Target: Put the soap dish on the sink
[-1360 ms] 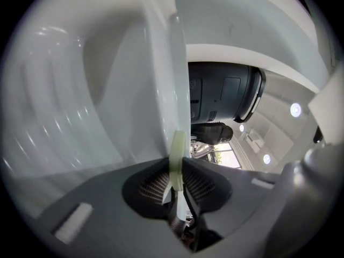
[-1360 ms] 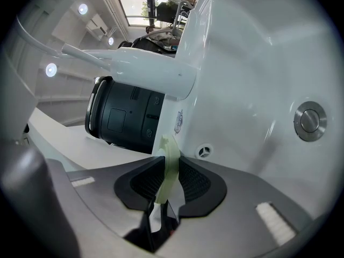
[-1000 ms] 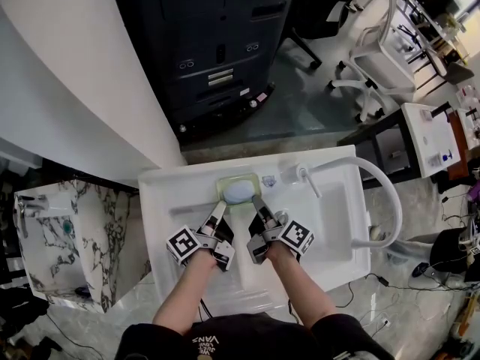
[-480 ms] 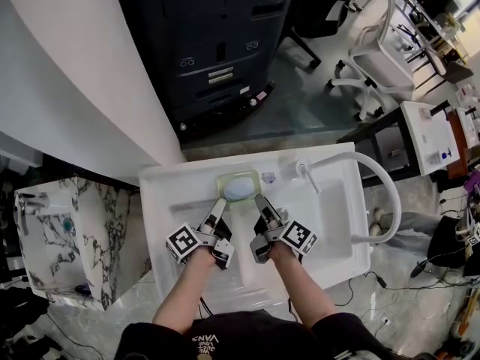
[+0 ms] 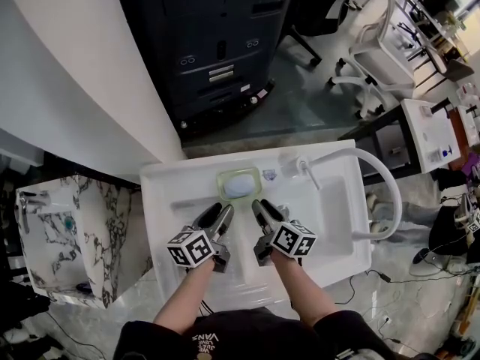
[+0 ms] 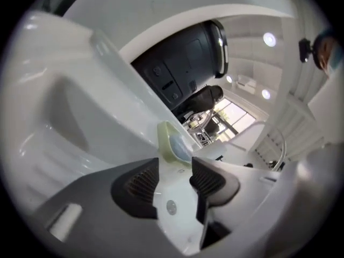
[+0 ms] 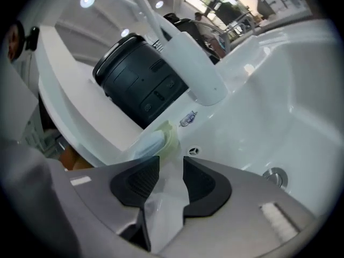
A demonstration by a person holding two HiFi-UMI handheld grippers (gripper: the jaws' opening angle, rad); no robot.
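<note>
The pale green soap dish [image 5: 239, 183] with a blue soap in it rests on the back rim of the white sink [image 5: 161, 201], left of the tap [image 5: 304, 172]. Both grippers hover over the basin, drawn back a little from the dish. My left gripper [image 5: 218, 213] is open; its jaws have just been opening and then easing in slightly, with nothing between them. My right gripper [image 5: 262, 208] is open the same way and empty. The dish [image 6: 174, 144] lies beyond my left gripper [image 6: 173, 172], and the dish [image 7: 161, 138] beyond my right gripper [image 7: 171, 177].
A dark machine [image 5: 217, 43] stands behind the sink. A marble-patterned cabinet [image 5: 71, 238] is at the left. A white hose [image 5: 386, 193] loops off the sink's right side. The drain [image 7: 275, 176] shows in the basin. Office chairs [image 5: 367, 66] stand far right.
Both grippers have let go of the soap dish, opened and pulled back a little toward me. Each has rolled, so the marker cubes now face up. The dish stays on the rim.
</note>
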